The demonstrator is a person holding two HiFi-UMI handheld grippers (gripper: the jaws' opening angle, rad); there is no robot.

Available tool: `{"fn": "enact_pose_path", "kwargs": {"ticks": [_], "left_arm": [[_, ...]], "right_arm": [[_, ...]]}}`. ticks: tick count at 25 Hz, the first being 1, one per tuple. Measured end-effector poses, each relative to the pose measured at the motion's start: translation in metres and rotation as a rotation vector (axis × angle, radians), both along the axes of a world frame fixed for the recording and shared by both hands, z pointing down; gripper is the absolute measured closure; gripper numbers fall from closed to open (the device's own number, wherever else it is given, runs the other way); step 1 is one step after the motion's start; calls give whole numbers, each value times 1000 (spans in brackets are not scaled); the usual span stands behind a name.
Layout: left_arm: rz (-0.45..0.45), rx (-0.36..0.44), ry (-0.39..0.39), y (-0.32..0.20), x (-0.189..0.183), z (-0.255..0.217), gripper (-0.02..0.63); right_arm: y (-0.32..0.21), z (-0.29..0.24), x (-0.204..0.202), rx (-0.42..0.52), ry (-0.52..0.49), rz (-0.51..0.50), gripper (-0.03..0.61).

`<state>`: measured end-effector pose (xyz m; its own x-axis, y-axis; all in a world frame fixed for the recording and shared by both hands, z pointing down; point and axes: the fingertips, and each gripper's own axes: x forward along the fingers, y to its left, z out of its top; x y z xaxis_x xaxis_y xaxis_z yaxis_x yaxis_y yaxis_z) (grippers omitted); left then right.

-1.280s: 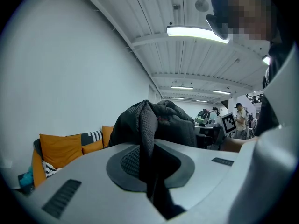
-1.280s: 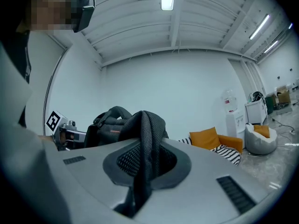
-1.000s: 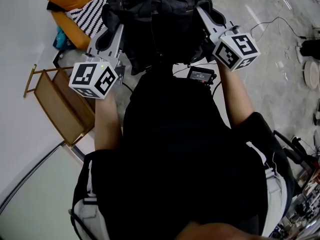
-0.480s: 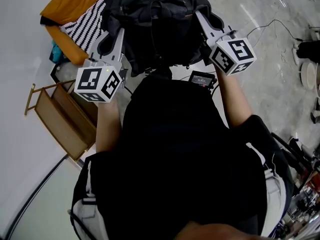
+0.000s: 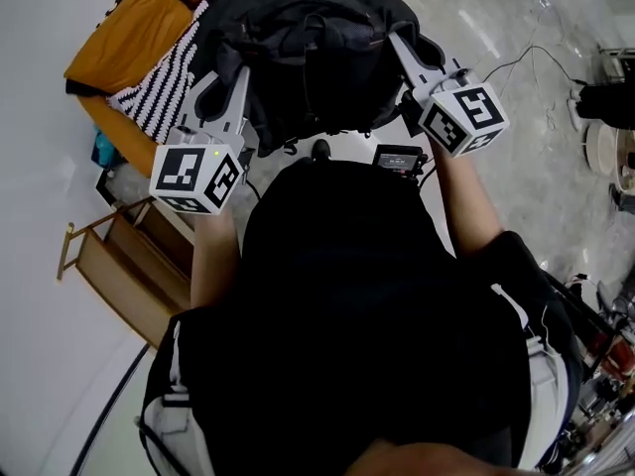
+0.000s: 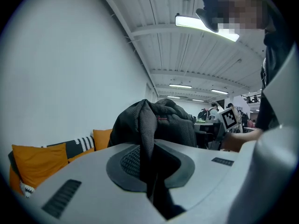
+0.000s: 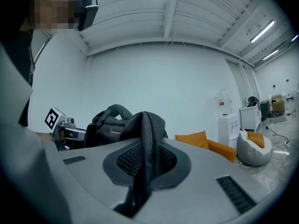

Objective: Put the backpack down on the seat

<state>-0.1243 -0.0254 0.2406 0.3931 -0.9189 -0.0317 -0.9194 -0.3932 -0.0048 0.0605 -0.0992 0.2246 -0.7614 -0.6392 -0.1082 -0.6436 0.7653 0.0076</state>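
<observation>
No readable brand or wording anywhere: only a small red tag (image 6: 161, 119) on the dark grey backpack (image 5: 308, 58), too small to make out, a small black device (image 5: 399, 157) with a lit screen just below the bag in the head view, print illegible, and bold black-and-white square patterns on the marker cubes (image 5: 195, 177). Backpack at the upper centre of the head view, carried between both tools, broad side spread left to right across the frame, long axis running roughly from one tool to the other, padded bulk bulging upward, carry loop arching at the top in the right gripper view. Left hand-held gripper (image 5: 236, 75) at the bag's left edge, jaws almost closed and pinching a mesh strap (image 6: 145, 139) that runs up out of the pads toward the bag. Right hand-held gripper (image 5: 402, 43) at the bag's right edge, likewise nearly closed, clamped on a second mesh strap (image 7: 148, 143). Sofa (image 5: 149, 18) in the upper left of the head view, orange cushions with a black-and-white striped cover (image 5: 164, 72), partly overlapped by the bag; contact between bag and seat impossible to tell. Wooden rack (image 5: 114, 266) at the left edge, lower down.
</observation>
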Motion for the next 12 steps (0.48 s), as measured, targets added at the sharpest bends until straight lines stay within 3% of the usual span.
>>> {"fn": "enact_pose_path", "kwargs": {"ticks": [4,12], "left_arm": [[4,-10,-13,5,0,-4,580],[2,59,-9,3,-2,-9,580]], "right_arm": [[3,0,-1,-18,-13,-18,531],[1,-10,-3,22,-16,-28,531]]}}
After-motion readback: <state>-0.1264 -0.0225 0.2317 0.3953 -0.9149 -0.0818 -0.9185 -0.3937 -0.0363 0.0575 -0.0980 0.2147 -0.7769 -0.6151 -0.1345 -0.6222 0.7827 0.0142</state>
